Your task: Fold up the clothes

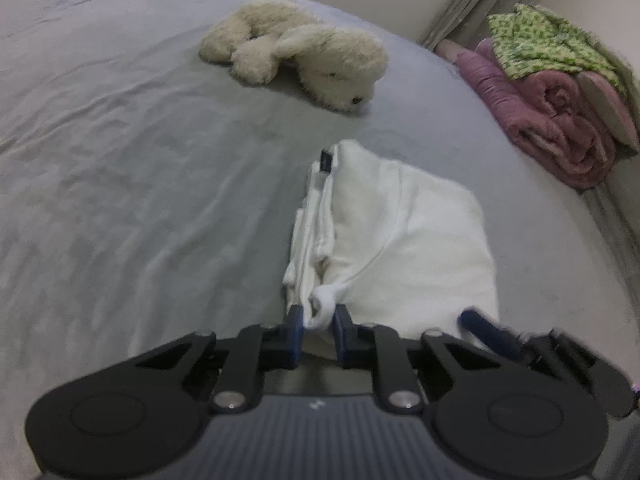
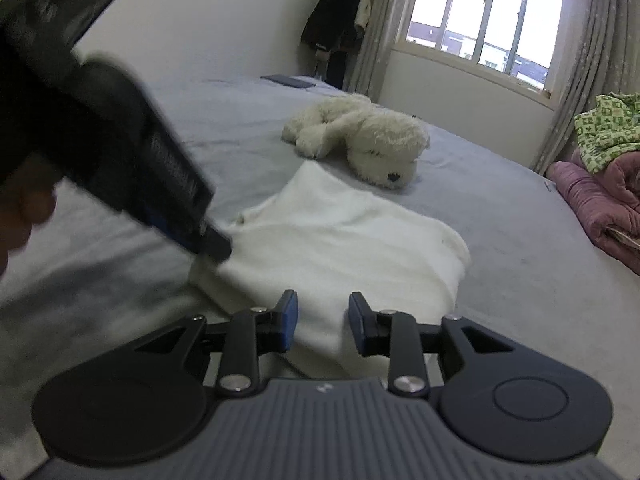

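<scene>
A white garment [image 1: 400,232] lies folded on the grey bed sheet [image 1: 140,184]. My left gripper [image 1: 319,318] is shut on a bunched bit of its near left edge, with cloth filling the gap between the blue pads. In the right wrist view the left gripper [image 2: 216,246] reaches in from the upper left to the garment's [image 2: 340,232] left corner. My right gripper [image 2: 323,312] stands open over the near edge, cloth showing between the pads without being pinched. One of its fingers [image 1: 476,322] shows blurred at the garment's near right corner.
A cream plush dog [image 1: 304,52] lies just beyond the garment. A rolled pink quilt [image 1: 552,120] with a green patterned cloth [image 1: 540,40] sits off the bed's right side. A dark flat item [image 2: 288,80] lies at the far end. A hand [image 2: 24,208] shows at left.
</scene>
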`<state>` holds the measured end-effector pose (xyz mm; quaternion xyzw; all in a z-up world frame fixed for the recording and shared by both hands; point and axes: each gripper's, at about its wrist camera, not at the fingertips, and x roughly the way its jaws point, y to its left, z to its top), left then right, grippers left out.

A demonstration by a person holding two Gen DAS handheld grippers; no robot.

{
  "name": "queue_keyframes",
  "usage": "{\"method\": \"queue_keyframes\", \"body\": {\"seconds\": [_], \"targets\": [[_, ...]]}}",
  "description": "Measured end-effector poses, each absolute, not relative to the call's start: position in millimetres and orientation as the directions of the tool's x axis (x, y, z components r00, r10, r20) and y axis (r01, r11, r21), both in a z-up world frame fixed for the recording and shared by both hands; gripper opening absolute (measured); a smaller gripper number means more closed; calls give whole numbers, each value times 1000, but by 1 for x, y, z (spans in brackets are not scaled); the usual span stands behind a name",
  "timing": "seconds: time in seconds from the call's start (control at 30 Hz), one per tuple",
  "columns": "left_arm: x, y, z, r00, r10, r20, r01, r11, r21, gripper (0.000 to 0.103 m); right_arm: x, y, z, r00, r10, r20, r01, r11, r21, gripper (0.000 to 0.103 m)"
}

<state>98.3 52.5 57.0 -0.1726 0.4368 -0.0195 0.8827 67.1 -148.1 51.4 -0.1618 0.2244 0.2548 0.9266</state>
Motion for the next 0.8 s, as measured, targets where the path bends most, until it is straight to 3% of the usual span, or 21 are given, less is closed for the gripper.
{"method": "queue_keyframes", "body": {"seconds": [0.27, 0.43, 0.5, 0.57, 0.67, 0.7, 0.8], "targets": [[97, 53, 56, 603, -201, -772, -121, 934, -337, 15, 103, -146, 46, 705, 426, -566, -534, 845, -29, 32], [97, 68, 72, 655, -256, -711, -88, 908, -409, 17, 105, -149, 43, 686, 443, -578, -548, 837, -9, 32], [94, 71, 79, 697, -243, -675, -79, 909, -409, 37, 109, -154, 44, 670, 459, -583, -543, 839, 37, 32], [94, 69, 78, 716, -262, -647, -64, 899, -434, 40, 109, -154, 44, 665, 464, -585, -540, 840, 53, 34], [99, 53, 67, 696, -232, -679, -39, 933, -358, 37, 101, -148, 42, 669, 456, -587, -556, 831, 11, 34], [100, 48, 63, 691, -221, -689, -31, 942, -334, 30, 100, -147, 41, 672, 454, -586, -561, 828, -2, 34], [102, 42, 57, 692, -191, -696, -25, 957, -288, 25, 103, -152, 41, 665, 468, -582, -557, 830, 29, 34]]}}
